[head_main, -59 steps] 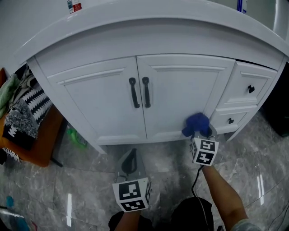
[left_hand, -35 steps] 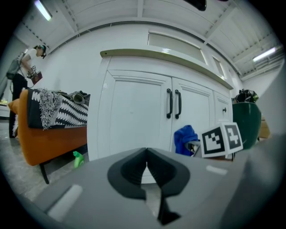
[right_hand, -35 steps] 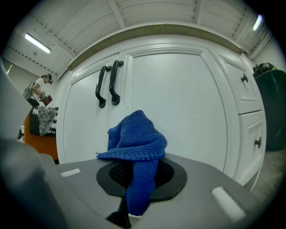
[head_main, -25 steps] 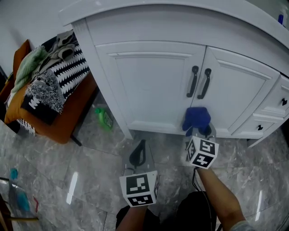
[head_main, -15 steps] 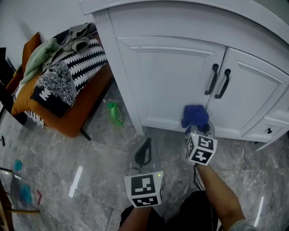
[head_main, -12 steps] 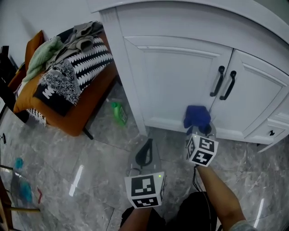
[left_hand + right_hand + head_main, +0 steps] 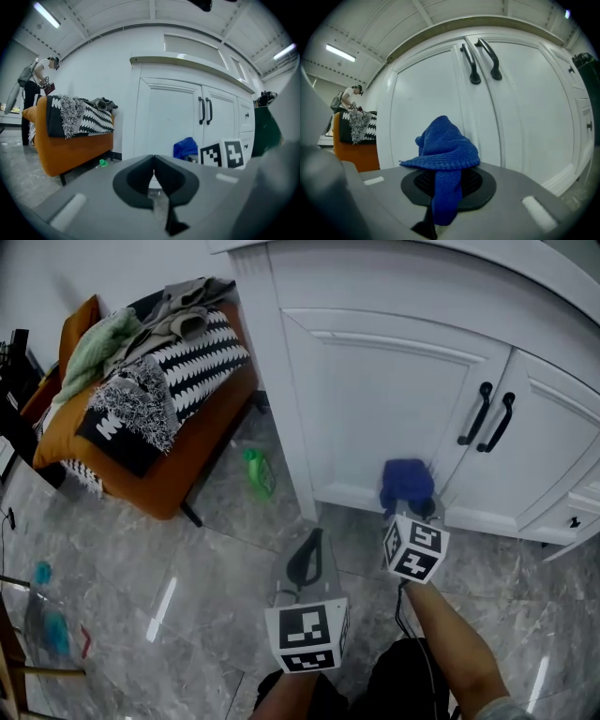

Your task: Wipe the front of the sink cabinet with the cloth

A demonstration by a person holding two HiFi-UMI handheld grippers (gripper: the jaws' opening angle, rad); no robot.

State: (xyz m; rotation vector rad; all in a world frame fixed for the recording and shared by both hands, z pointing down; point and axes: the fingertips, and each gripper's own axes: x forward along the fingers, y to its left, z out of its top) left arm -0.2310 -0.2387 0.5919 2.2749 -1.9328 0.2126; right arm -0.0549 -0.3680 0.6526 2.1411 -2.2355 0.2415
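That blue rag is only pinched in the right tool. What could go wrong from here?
The cloth bunches loosely above the jaws of the right gripper, so rubbing the door might drag it out. Wiping upward, it could snag on the black handles. The green bottle on the floor by the cabinet corner could get knocked.

The head view looks steeply down at the sink cabinet (image 7: 375, 399); both gripper views face it from low down.
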